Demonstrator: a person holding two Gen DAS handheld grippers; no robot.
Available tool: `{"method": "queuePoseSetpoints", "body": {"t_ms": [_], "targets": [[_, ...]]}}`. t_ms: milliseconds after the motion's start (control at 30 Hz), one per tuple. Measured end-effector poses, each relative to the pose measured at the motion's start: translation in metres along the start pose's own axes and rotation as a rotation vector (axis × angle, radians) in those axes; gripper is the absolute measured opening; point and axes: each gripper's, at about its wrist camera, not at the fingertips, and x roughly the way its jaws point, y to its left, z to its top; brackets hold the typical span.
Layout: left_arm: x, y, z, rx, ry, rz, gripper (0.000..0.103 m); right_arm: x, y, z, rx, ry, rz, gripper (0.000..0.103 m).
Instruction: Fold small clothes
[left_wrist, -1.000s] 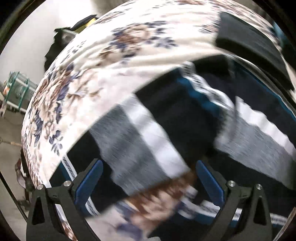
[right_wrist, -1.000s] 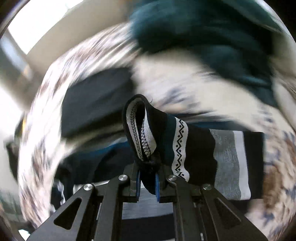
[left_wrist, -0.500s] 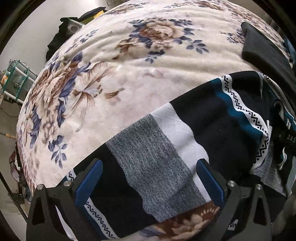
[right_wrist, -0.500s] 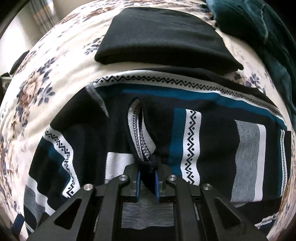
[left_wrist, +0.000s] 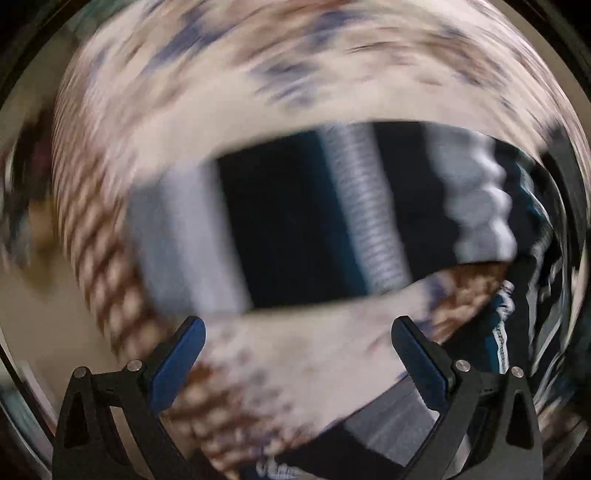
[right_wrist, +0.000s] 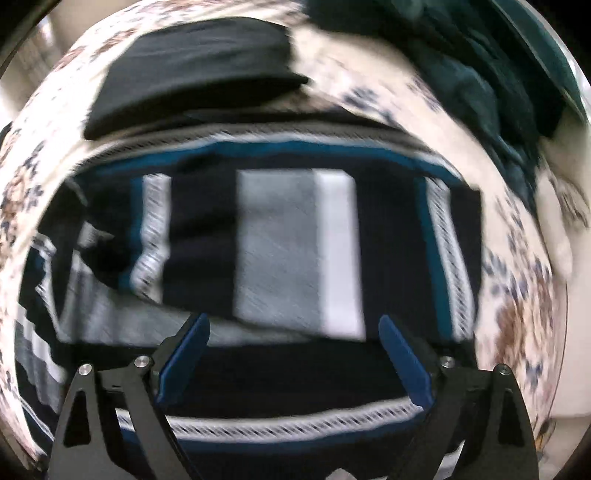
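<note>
knit striped garment lies flat on plush floral blanket; right tool opening, left tool spread, both empty.

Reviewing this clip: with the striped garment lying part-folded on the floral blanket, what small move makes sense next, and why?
Probably lift the right tool clear. Its jaws are opening with nothing pinched, and the striped garment lies under it with one flap folded over. The left tool is open too, over the floral blanket beside the garment's edge, so it looks better placed for the next grip, though the blur leaves that uncertain.
</note>
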Motion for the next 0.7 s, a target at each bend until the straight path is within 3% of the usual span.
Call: {"method": "queuePoseSetpoints", "body": {"t_ms": [100, 167, 233, 300, 333, 400, 433, 533, 600, 700], "targets": [[0.019, 0.056, -0.006, -0.267, 0.031, -0.198, 0.103, 0.000, -0.026, -0.018, 0.020, 0.033, -0.027, 0.095], [0.029, 0.078, -0.004, -0.404, 0.006, -0.294, 0.101, -0.003, -0.044, -0.020, 0.027, 0.060, -0.035, 0.095], [0.036, 0.084, 0.001, -0.472, -0.020, -0.351, 0.099, -0.002, -0.047, -0.028, 0.025, 0.083, -0.040, 0.095], [0.044, 0.086, 0.011, -0.546, -0.051, -0.361, 0.091, -0.005, -0.050, -0.031, 0.018, 0.100, -0.036, 0.095], [0.045, 0.088, 0.014, -0.585, -0.069, -0.356, 0.080, -0.007, -0.050, -0.028, 0.014, 0.106, -0.033, 0.095], [0.041, 0.091, 0.016, -0.636, -0.120, -0.314, 0.031, -0.011, -0.043, -0.032, -0.001, 0.111, -0.035, 0.095], [0.038, 0.090, 0.019, -0.644, -0.139, -0.304, 0.007, -0.011, -0.042, -0.033, -0.013, 0.113, -0.042, 0.095], [0.015, 0.074, 0.032, -0.566, -0.245, -0.254, 0.006, -0.015, -0.039, -0.034, -0.046, 0.110, -0.071, 0.095], [-0.013, 0.039, 0.041, -0.396, -0.345, -0.187, 0.006, -0.016, -0.037, -0.033, -0.071, 0.113, -0.080, 0.095], [-0.043, -0.015, 0.052, -0.160, -0.442, -0.181, 0.006, -0.021, -0.038, -0.031, -0.078, 0.097, -0.071, 0.095]]}}
